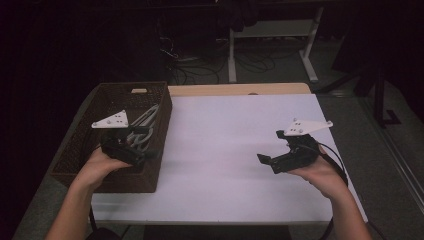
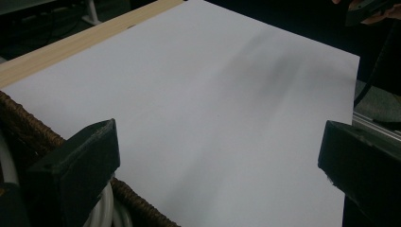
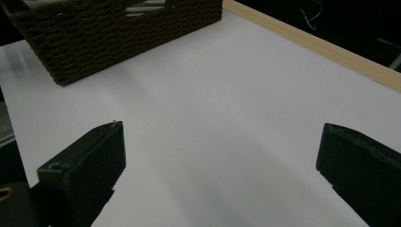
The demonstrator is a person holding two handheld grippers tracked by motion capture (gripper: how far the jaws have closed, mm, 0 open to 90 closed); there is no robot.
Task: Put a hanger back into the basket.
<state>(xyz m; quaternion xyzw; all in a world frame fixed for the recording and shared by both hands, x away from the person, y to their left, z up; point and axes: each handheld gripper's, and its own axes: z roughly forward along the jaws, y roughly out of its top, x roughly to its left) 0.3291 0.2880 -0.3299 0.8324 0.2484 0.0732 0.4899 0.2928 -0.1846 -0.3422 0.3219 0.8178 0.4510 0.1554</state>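
Grippers empty, hangers in the basket.

Left gripper (image 1: 136,156) hangs over the near right corner of the woven basket (image 1: 80,145), jaws spread wide with nothing between them; just behind it a bunch of pale hangers (image 1: 145,125) lies inside against the right wall, apart from the pads. Right gripper (image 1: 267,160) hovers above the white table (image 1: 220,135), equally wide open and holding nothing, well apart from the basket. Tabletop beside the basket lies bare, so the putting-away looks finished or nearly so, though the basket's dim far end is hard to read.
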